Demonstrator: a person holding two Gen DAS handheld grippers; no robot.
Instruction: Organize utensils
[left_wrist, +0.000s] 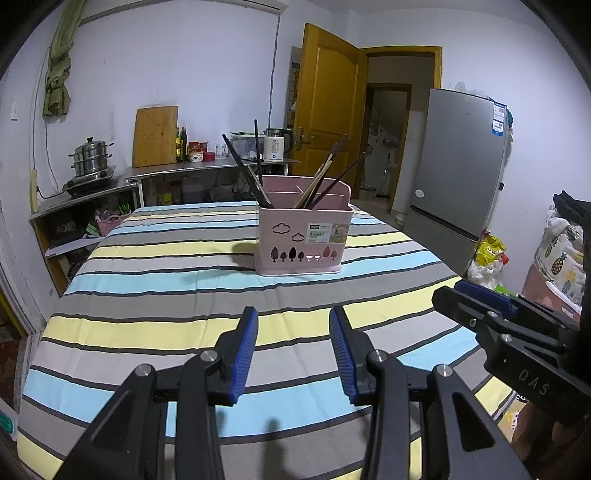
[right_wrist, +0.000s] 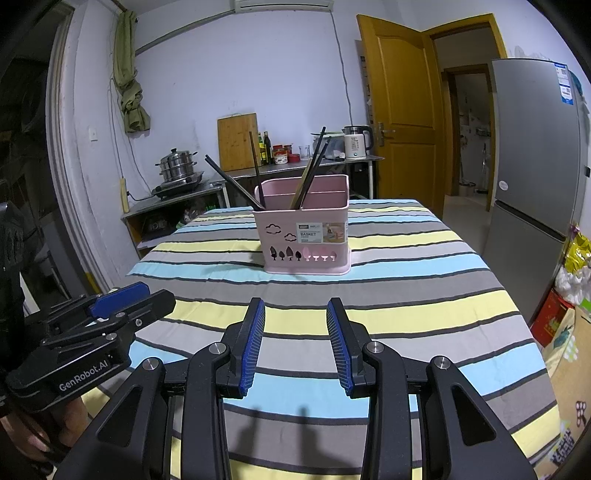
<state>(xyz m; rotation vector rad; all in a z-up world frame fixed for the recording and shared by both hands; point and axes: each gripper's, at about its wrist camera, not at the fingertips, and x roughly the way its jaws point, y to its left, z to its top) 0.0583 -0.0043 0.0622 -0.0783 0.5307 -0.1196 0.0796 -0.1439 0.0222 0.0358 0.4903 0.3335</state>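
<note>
- The pink basket (left_wrist: 303, 236) is seen on the striped cloth (left_wrist: 184, 295) of the bench, well ahead of both grippers, with dark chopsticks (left_wrist: 242, 168) stood in it.
- "BASKET" is read on its label (right_wrist: 320, 232).
- Left gripper (left_wrist: 293, 314): jaws partly open, nothing held; "GenRobot.AI" is read only in the right view.
- Right gripper (right_wrist: 295, 304): jaws partly open, empty; "DAS" is read only in the left view.
</note>
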